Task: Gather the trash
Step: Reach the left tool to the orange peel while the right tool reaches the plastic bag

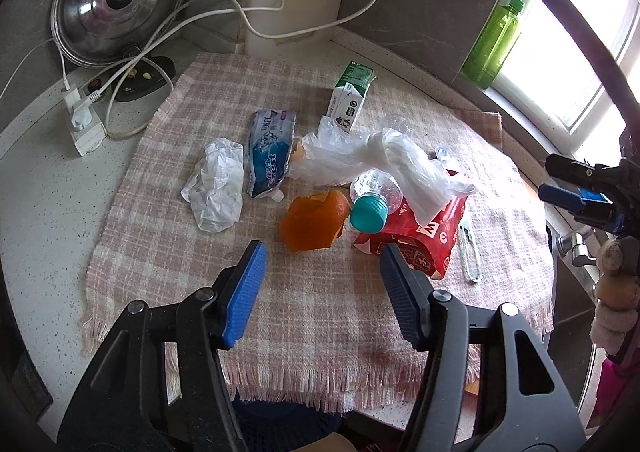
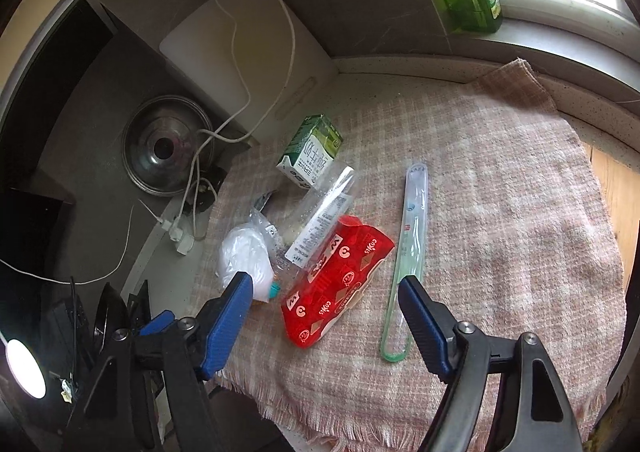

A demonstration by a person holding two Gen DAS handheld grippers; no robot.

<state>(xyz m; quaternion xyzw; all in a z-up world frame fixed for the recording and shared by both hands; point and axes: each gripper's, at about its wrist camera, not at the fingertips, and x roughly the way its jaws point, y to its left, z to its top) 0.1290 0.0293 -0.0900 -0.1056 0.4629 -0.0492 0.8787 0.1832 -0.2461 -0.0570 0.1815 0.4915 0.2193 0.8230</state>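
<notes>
Nearest the left wrist camera, the left tool [image 1: 322, 268] hangs over the near part of a pink checked cloth [image 1: 320, 316] with its jaws apart and nothing between them. Just beyond its tips lies a piece of orange peel [image 1: 310, 224], and next to that a clear plastic bottle [image 1: 374, 192] with a teal cap pointing toward the camera. The bottle rests against a red snack bag [image 1: 424, 240], with a crumpled white plastic bag [image 1: 384, 160] draped over both. Farther left on the cloth are a flattened blue-and-white pouch [image 1: 270, 156] and a crumpled white tissue [image 1: 216, 184]. A green-and-white drink carton [image 1: 352, 96] stands behind the heap.

In the right wrist view, the right tool [image 2: 324, 284] is also open and empty, poised above the near end of the red snack bag, with a long clear plastic sleeve [image 2: 408, 252] lying just beside the bag under its right finger.

The cloth covers a speckled white table [image 1: 48, 204]. A steel pot lid [image 1: 120, 0] leans on the wall at the back left, near a white power strip [image 1: 82, 120]. A green bottle [image 1: 498, 40] stands on the window sill.
</notes>
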